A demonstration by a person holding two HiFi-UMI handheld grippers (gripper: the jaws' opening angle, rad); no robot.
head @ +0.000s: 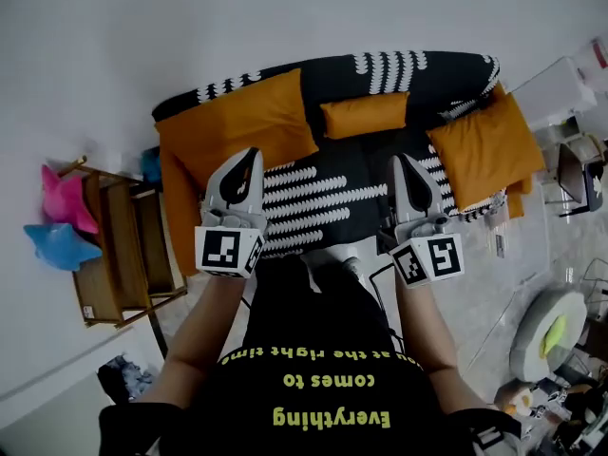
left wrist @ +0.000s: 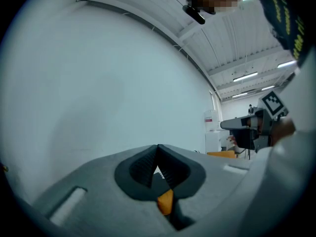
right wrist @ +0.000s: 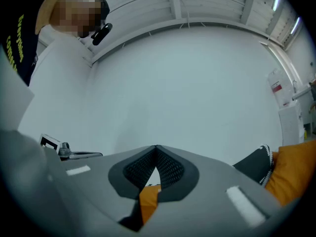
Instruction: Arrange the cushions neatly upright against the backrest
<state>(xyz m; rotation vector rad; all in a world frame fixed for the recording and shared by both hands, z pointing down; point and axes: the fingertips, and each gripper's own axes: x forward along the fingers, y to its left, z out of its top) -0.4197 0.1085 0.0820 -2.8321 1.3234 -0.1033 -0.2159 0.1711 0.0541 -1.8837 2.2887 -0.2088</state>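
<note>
I held both tools over the near side of the sofa point(head: 323, 202). My left hand-held gripper point(head: 249, 157) was shut and empty, and so was my right hand-held gripper point(head: 400, 163). The big cushion point(head: 237, 126) sat at the left end, the small cushion point(head: 364, 115) was in the middle by the backrest point(head: 418, 67), and the crooked cushion point(head: 484, 150) was at the right end. I think I needed to open my jaws wide first. Then I could pinch a top edge and stand each one straight.

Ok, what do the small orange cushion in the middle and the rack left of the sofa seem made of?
Small orange cushion: likely matte fabric over soft filling; no shine, plump rounded edges. Rack: looks like wood; brown boards and rails, finish unclear.
</note>
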